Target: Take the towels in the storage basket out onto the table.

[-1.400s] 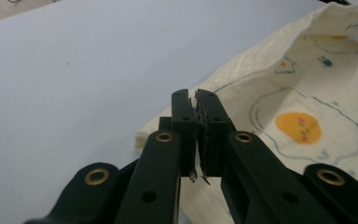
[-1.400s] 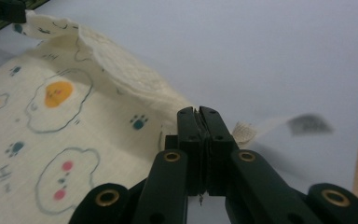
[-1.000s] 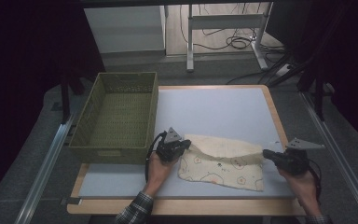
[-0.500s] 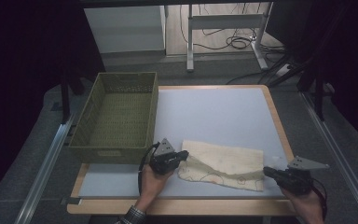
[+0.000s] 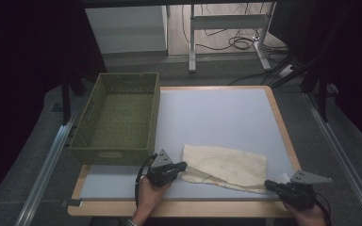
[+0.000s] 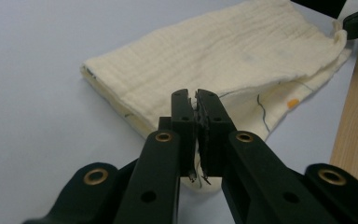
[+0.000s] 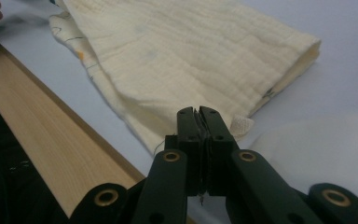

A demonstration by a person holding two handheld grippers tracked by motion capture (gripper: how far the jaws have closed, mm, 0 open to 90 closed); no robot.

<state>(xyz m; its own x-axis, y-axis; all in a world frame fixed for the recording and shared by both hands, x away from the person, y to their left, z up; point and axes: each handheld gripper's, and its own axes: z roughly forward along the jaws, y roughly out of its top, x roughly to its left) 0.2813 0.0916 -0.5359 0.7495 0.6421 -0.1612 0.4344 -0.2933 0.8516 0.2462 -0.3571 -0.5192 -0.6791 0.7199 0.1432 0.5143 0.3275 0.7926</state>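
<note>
Pinching the cloth (image 5: pixel 226 167) at both near corners, left claw (image 5: pixel 181 165) and right claw (image 5: pixel 269 184) clenched on thin folded edges, low over the desk (image 5: pixel 217 117) near its front rim. Could lose one corner under uneven pull, letting layers slide apart; could also drag the fold crooked toward the basket (image 5: pixel 118 117).

Black jaws, brass rivets, perhaps checked cuff (image 5: pixel 131 222)
</note>
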